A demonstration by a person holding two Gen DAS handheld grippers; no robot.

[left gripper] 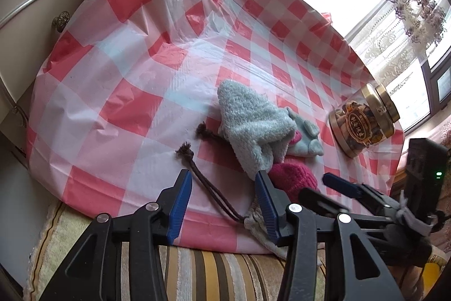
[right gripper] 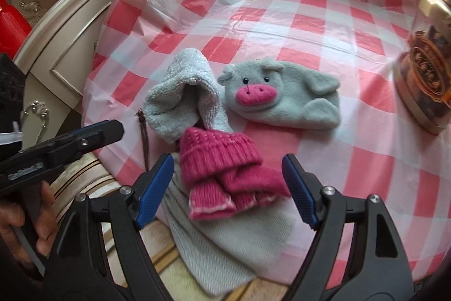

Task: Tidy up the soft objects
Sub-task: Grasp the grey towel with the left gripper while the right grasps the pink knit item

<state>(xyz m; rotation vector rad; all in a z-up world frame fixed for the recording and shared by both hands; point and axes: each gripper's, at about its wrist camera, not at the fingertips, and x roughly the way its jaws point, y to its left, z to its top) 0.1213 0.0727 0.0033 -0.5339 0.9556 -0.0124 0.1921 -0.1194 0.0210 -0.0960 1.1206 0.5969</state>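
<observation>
On the red-and-white checked cloth [right gripper: 310, 19] lie a fluffy pale blue cloth [right gripper: 183, 92], a grey pig plush [right gripper: 282, 95] with a pink snout, and a magenta knitted piece [right gripper: 222, 168]. The knit rests on a grey drawstring bag [right gripper: 225, 239]. My right gripper [right gripper: 227, 162] hangs open over the knit, its blue pads clear of it on both sides. My left gripper [left gripper: 222, 182] is open above the bag's brown cord [left gripper: 208, 188]. Its right pad is at the edge of the blue cloth [left gripper: 248, 126]. The right gripper [left gripper: 324, 188] shows beside the knit [left gripper: 293, 177].
A gold-lidded glass jar [left gripper: 363, 120] of snacks lies on its side at the cloth's right edge. A cream cabinet [left gripper: 42, 19] with a metal knob stands to the left. A striped cushion [left gripper: 211, 267] runs under the near edge, and a bright window is behind.
</observation>
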